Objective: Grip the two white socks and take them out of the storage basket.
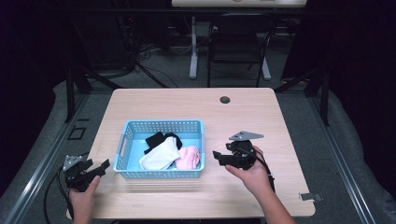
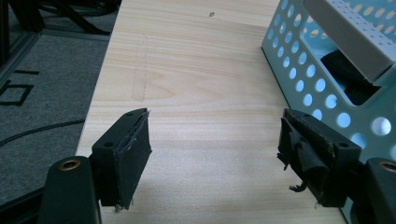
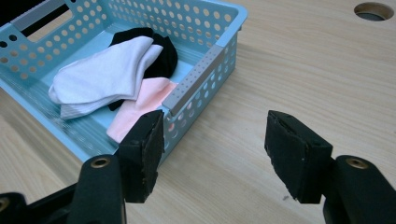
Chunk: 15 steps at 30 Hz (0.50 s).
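Wooden table bearing 1 blue perforated basket holding white, black and pink socks, flanked by left gripper and right gripper, both spread and empty, seemingly poised for picking.

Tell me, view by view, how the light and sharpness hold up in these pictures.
High view: table evenly lit, surroundings nearly black; picture soft, the basket front rim smeared. Left gripper view: sharp wood grain, soft shadows under the left hand-held gripper. Right gripper view: the socks crisp, the right hand-held gripper casting faint shadows, no glare.
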Tool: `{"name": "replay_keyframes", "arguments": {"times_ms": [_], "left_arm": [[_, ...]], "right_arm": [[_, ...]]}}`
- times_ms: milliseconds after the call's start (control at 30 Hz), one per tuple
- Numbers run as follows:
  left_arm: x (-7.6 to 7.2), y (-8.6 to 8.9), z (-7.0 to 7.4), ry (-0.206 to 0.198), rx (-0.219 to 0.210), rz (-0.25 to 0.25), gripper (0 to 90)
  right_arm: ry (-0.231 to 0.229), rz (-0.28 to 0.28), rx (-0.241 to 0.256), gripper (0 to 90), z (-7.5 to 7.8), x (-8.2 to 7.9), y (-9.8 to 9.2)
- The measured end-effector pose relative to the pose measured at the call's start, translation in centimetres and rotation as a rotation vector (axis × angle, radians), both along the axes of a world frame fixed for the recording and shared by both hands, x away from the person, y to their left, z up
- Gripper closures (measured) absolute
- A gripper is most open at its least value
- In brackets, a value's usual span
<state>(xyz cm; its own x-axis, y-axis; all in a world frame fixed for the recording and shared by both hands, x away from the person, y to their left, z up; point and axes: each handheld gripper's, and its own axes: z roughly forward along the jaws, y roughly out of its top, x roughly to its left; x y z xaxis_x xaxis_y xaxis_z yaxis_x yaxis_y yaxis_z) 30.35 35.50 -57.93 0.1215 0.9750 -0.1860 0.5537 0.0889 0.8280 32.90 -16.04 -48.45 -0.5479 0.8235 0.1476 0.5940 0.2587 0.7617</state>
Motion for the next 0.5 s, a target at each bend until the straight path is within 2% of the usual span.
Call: {"name": "replay_keyframes", "arguments": {"times_ms": [233,500], "left_arm": [[0.0,0.0,0.0,0.001,-0.001,-0.001,25.1],[0.0,0.0,0.0,-0.006,-0.005,0.001,25.1]], "right_arm": [[0.035,0.016,-0.043,37.5,1.0,1.4,0.9],[0.051,0.03,-0.072,37.1,1.1,2.6,2.1]]}}
